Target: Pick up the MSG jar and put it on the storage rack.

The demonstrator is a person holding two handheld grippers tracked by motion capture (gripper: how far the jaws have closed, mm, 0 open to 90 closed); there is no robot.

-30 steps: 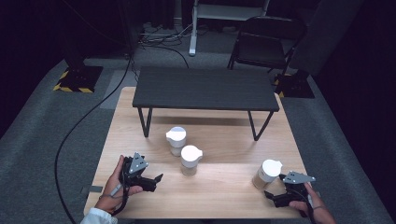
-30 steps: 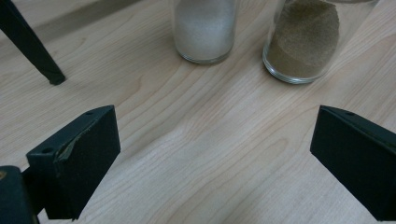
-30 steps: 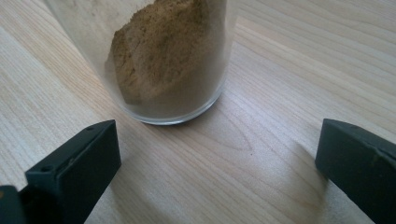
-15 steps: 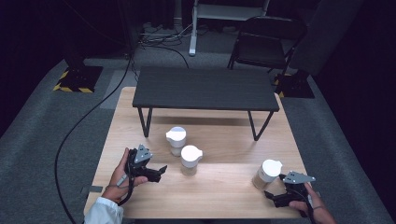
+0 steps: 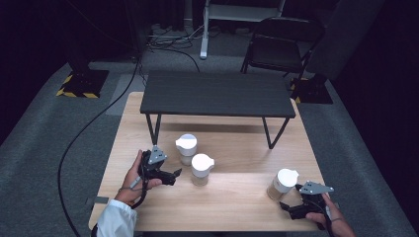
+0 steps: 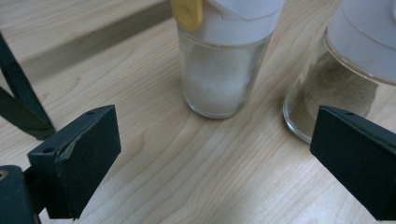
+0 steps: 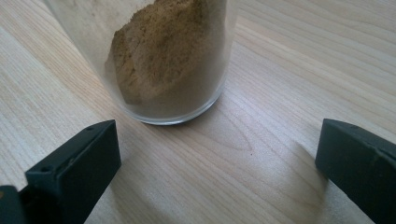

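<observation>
The jar of white grains (image 6: 224, 70) stands on the table (image 5: 237, 207) just ahead of the left tongs (image 6: 210, 154), spread wide as if lining up a grasp, while the right tongs (image 7: 217, 163) gape empty before a brown-powder jar (image 7: 163, 60).

The left tongs (image 6: 212, 163) gape wide over the bench (image 6: 196, 172), facing a white-powder jar (image 6: 219, 79) beside a brown-powder jar (image 6: 336, 84).

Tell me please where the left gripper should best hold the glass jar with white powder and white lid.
Probably on the straight glass wall of the glass jar with white powder, below its white lid. It stands upright, so the open left gripper can come level from the near side, avoiding the brown-powder jar beside it.
</observation>
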